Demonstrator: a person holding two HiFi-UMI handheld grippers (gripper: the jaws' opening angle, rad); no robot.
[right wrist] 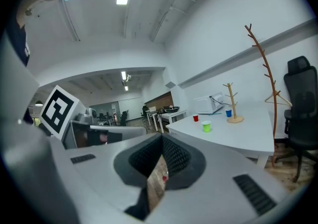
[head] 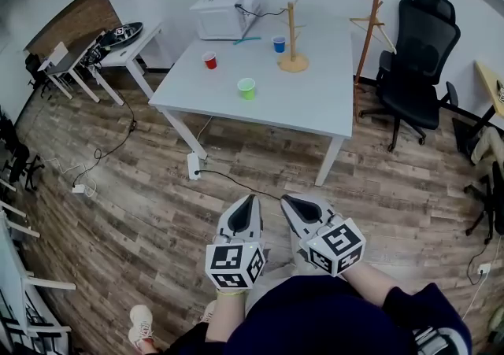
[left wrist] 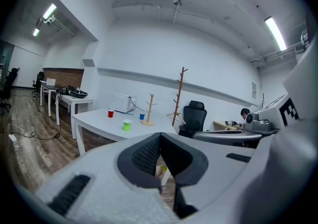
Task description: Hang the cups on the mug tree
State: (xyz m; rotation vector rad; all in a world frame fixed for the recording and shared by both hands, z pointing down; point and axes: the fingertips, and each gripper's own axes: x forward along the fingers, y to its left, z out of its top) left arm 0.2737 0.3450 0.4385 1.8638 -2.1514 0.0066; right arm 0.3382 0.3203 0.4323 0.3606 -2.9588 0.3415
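A white table stands far ahead across the wood floor. On it are a red cup, a green cup and a blue cup, which sits beside the wooden mug tree. The tree's pegs are bare. My left gripper and right gripper are held low and close to my body, well short of the table, side by side. Both are shut with nothing in them. The left gripper view shows the green cup and the mug tree in the distance. The right gripper view shows the same green cup and mug tree.
A white microwave sits at the table's far left corner. A black office chair and a wooden coat stand are to the right of the table. A power strip and cables lie on the floor near the table's front leg. A cluttered side table stands to the left.
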